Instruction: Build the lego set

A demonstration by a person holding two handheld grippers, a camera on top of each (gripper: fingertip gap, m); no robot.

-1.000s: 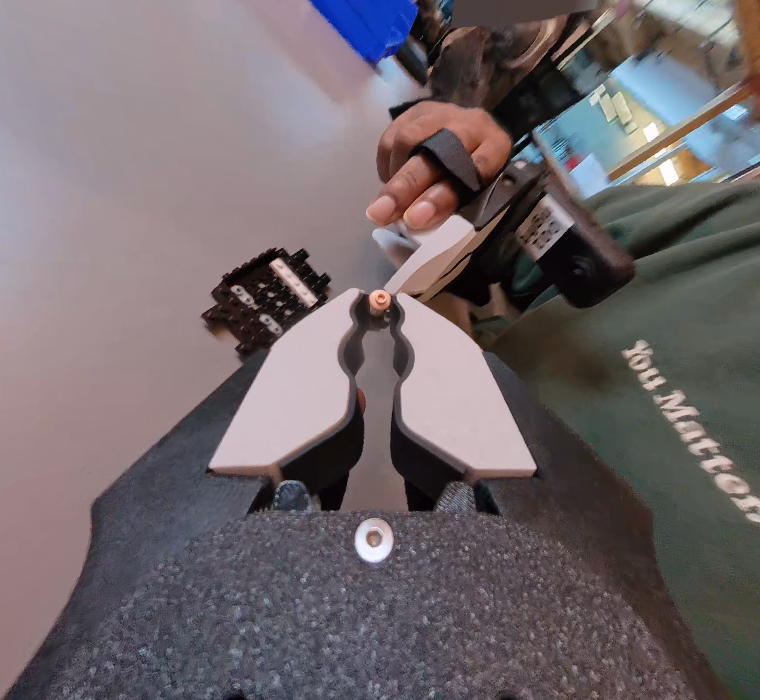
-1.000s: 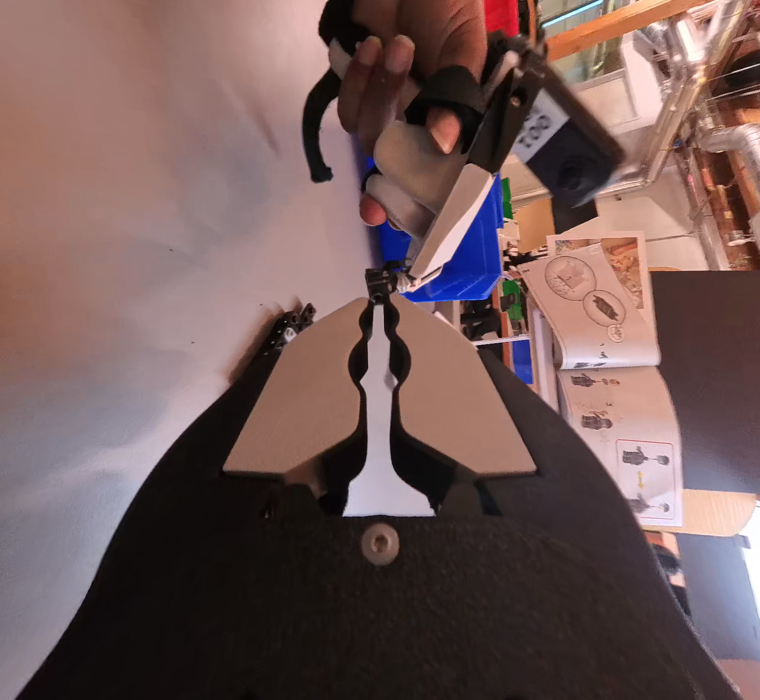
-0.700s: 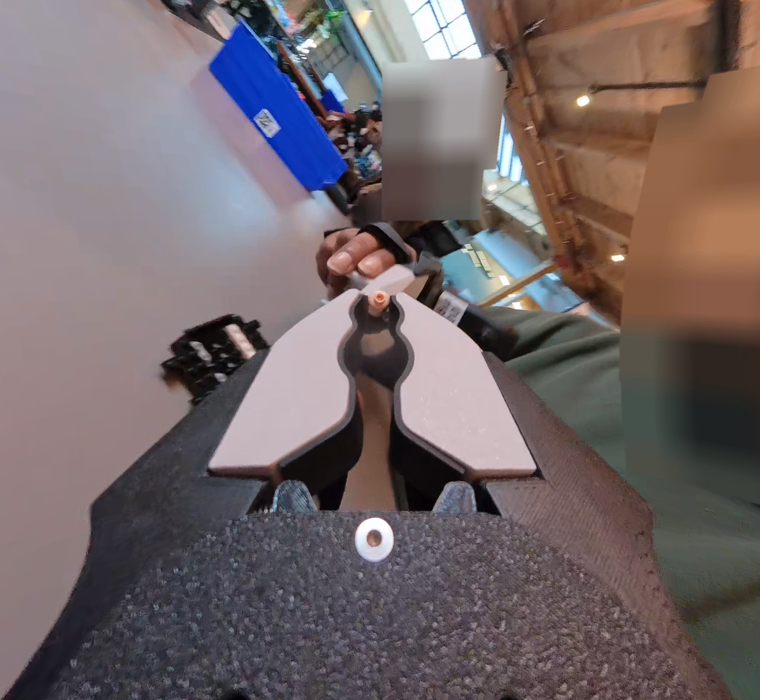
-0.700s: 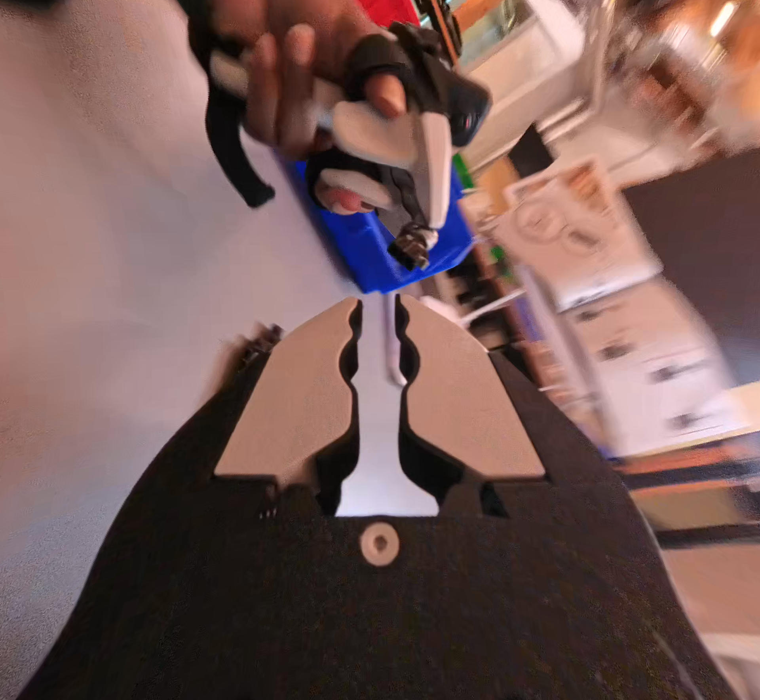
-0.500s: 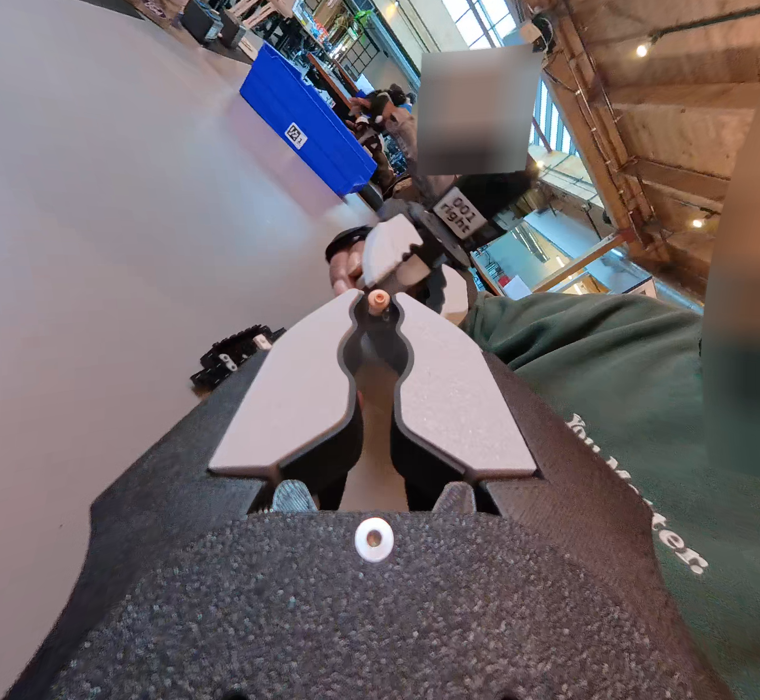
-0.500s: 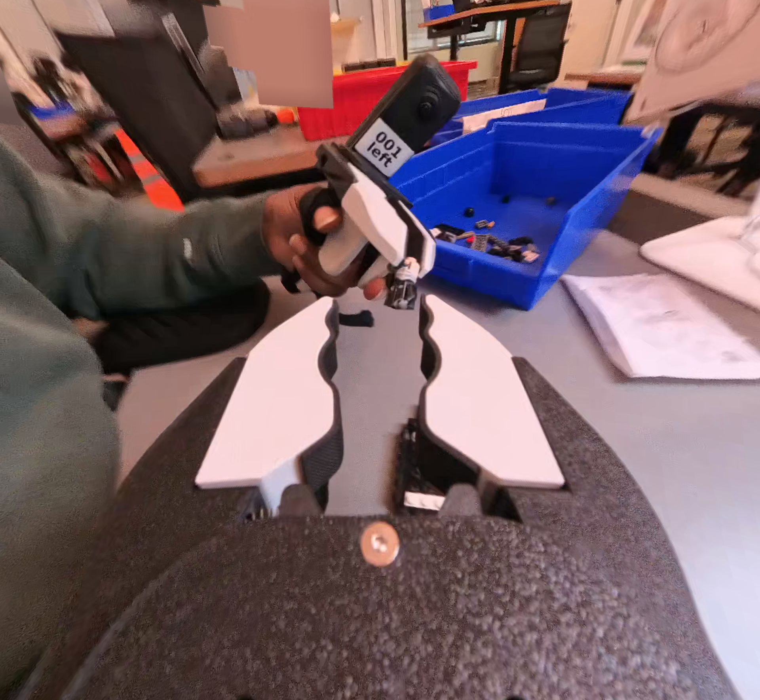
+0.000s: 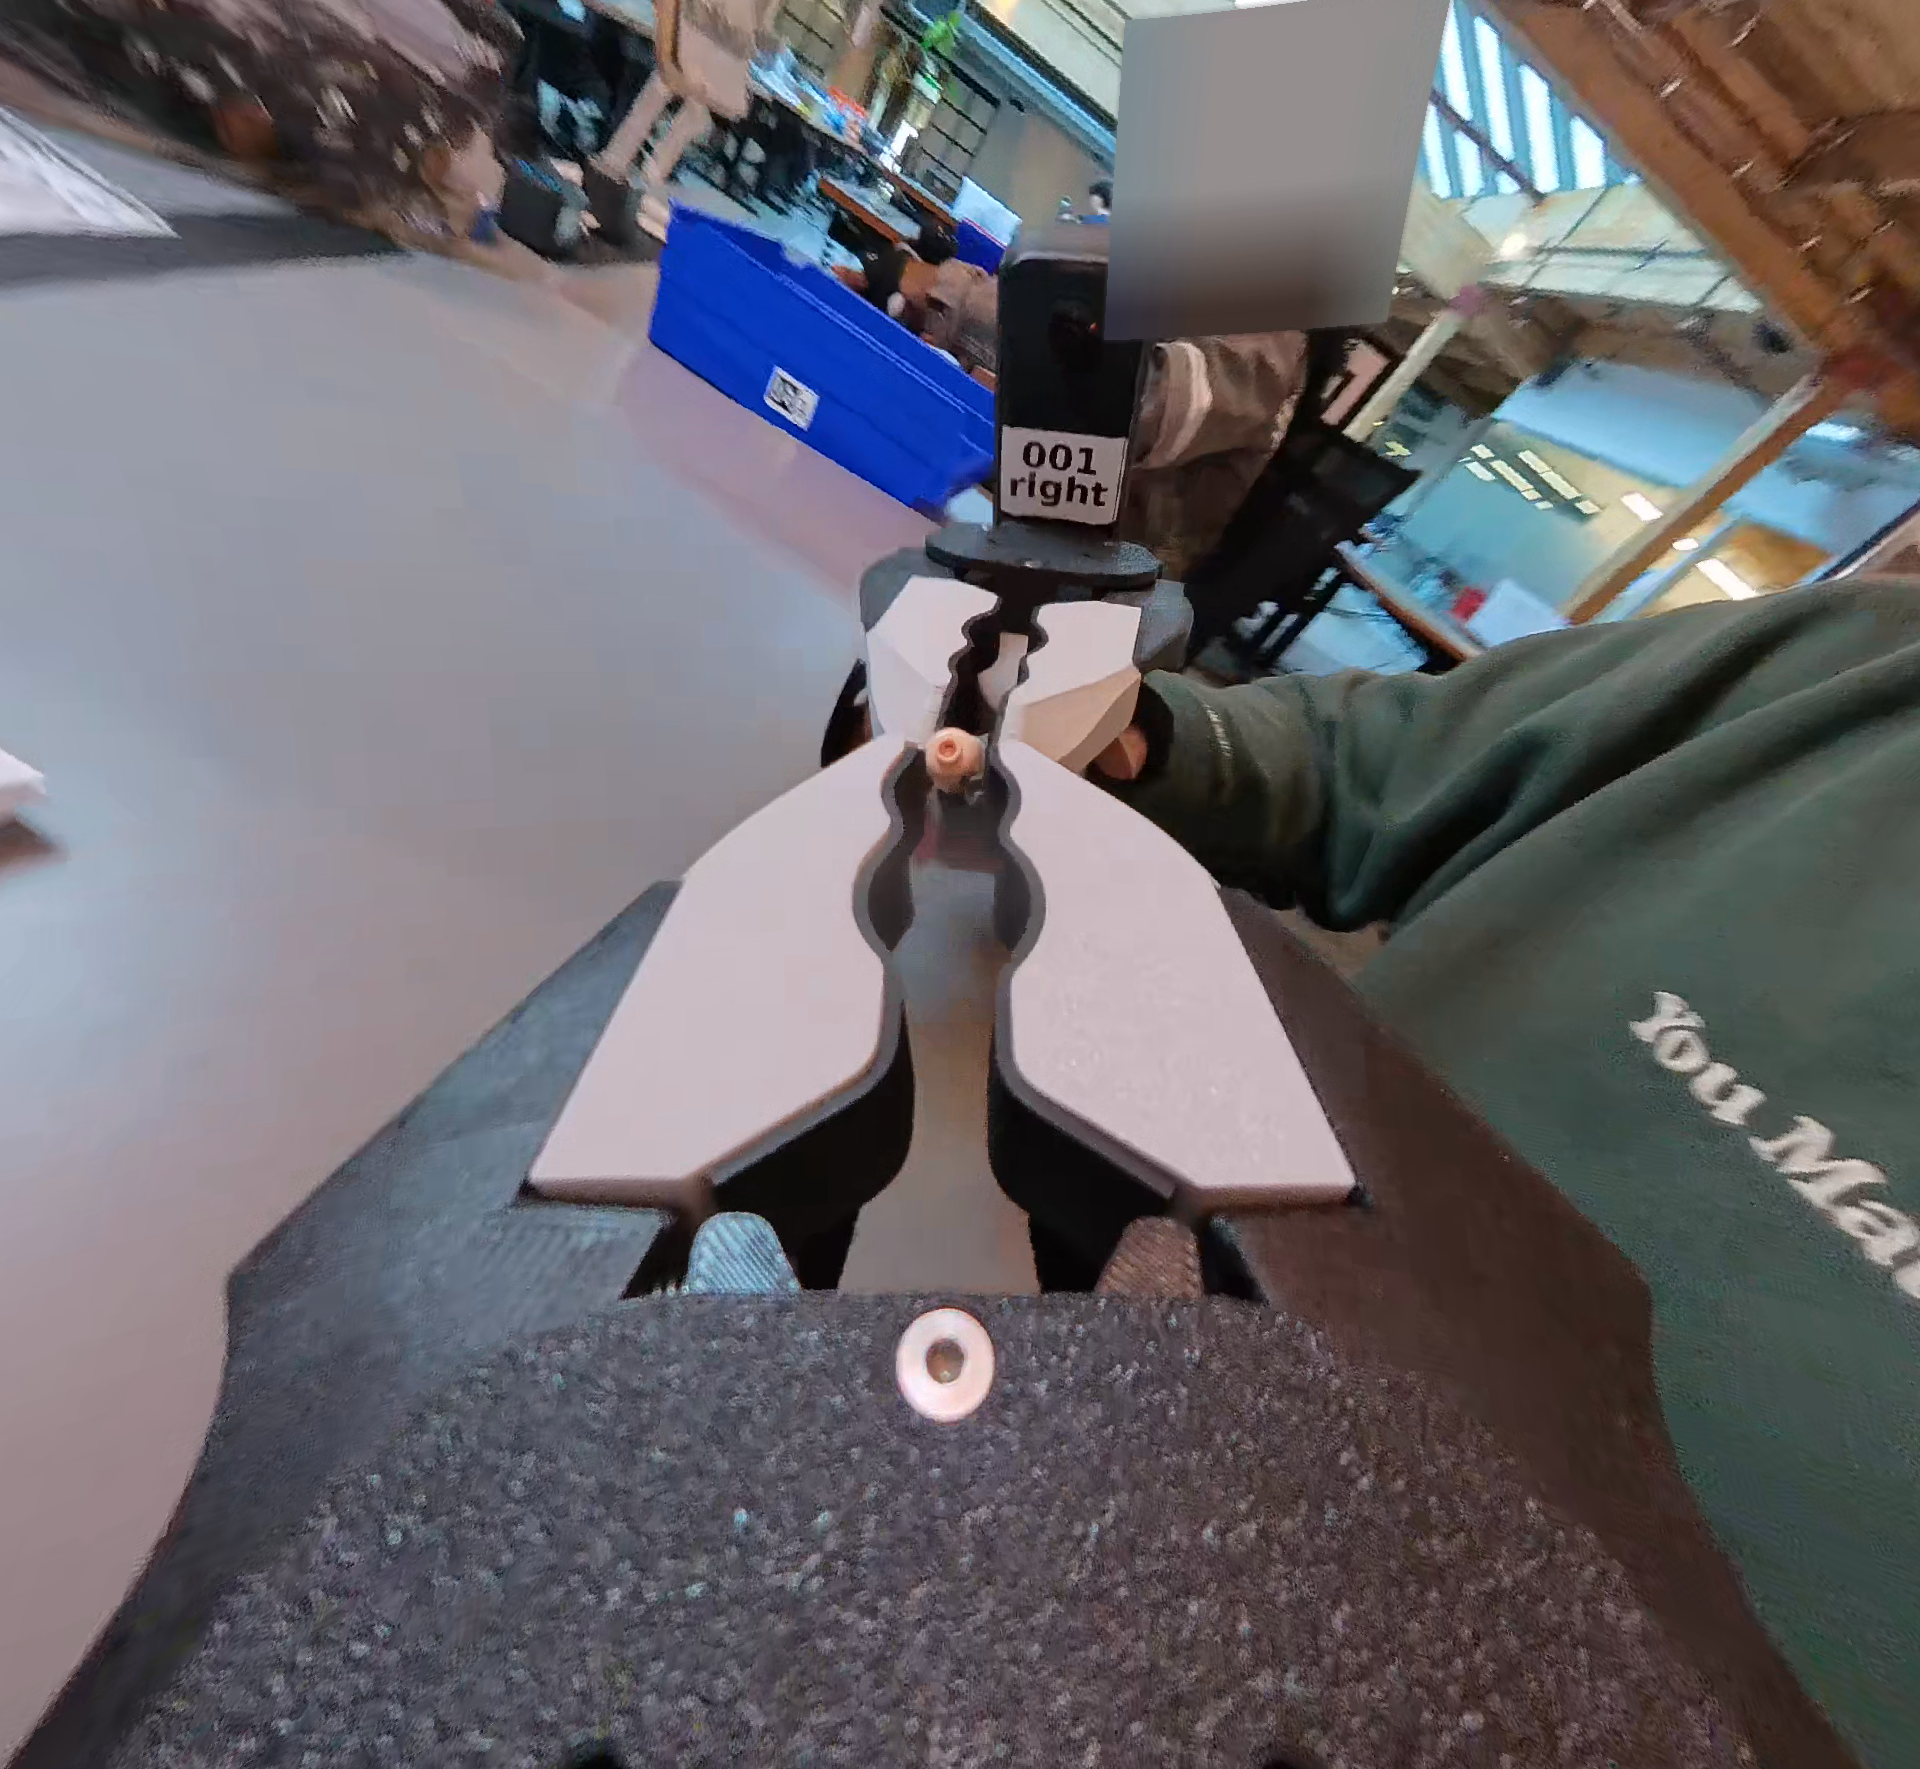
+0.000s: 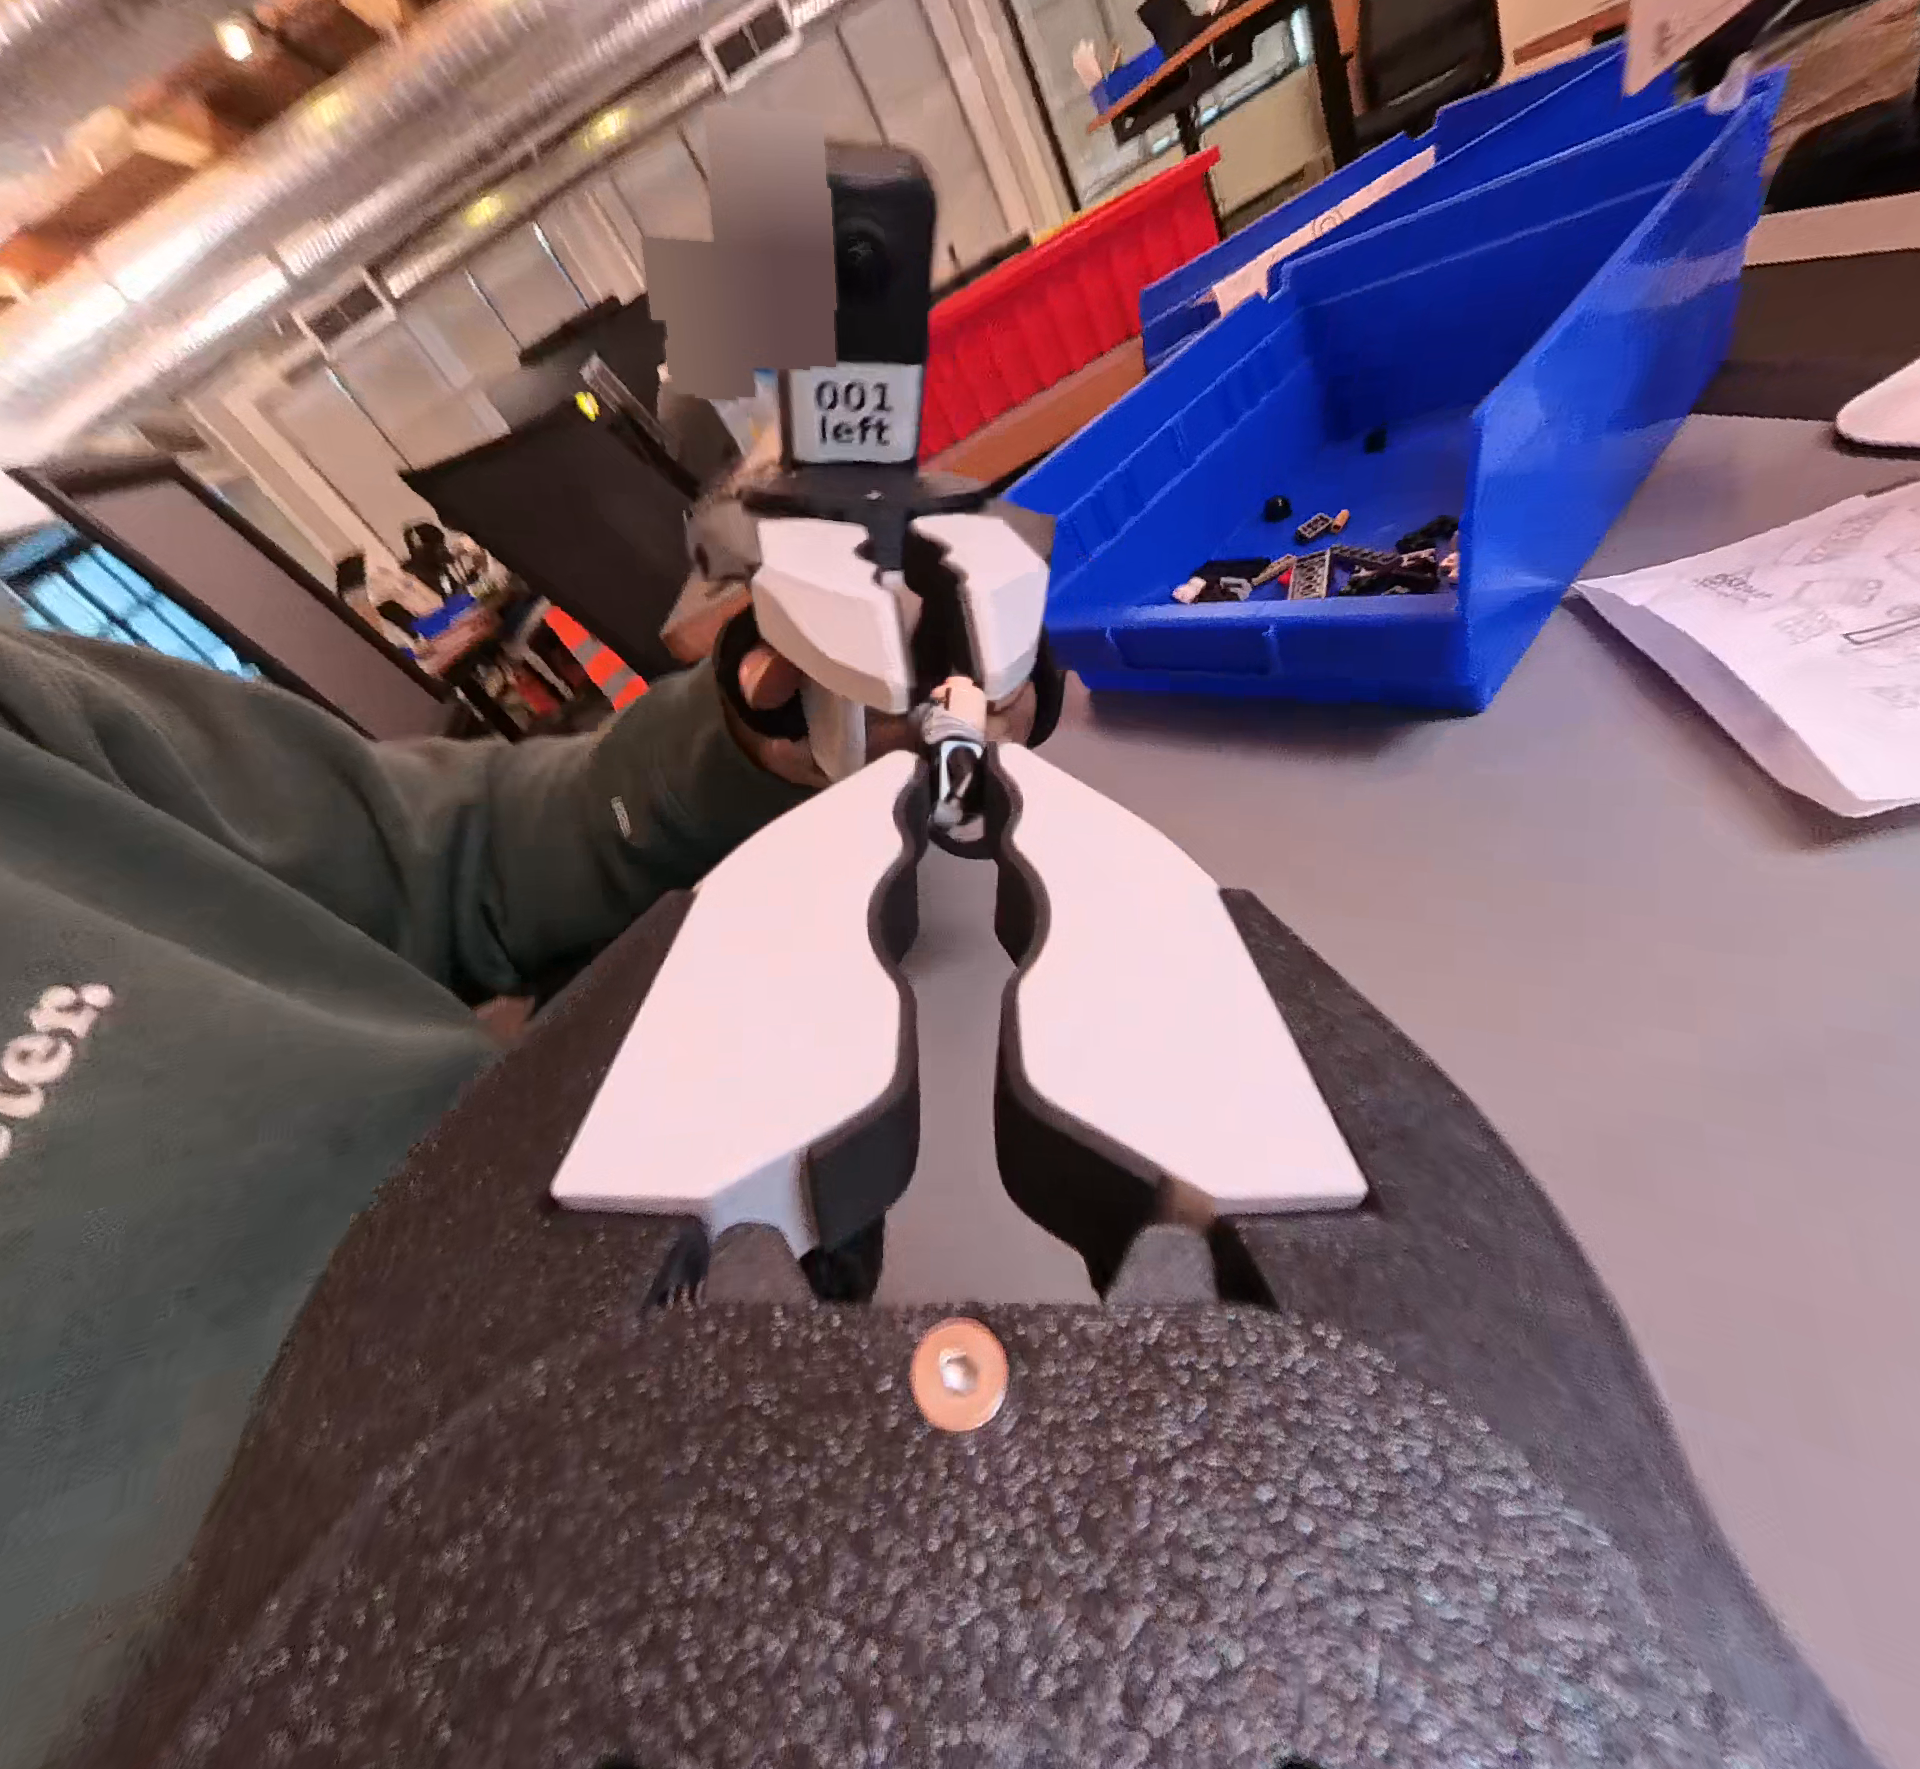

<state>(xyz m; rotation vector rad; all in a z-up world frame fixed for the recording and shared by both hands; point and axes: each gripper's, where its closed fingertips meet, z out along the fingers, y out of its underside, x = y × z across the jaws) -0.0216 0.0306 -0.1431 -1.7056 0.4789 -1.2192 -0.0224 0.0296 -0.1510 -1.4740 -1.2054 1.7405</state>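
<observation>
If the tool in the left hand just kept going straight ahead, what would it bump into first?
Probably the right tool, which faces it head-on just beyond the small peach-tipped toy piece that the left tool grips. Depth is hard to judge, but nothing else shows between them.

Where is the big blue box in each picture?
Left wrist view: the blue bin sits upper middle, far across the grey table, just left of the right gripper.
Right wrist view: the blue bin fills the upper right, open side showing small loose pieces inside, right of the left gripper.
Shared landmark: the grey table.
</observation>
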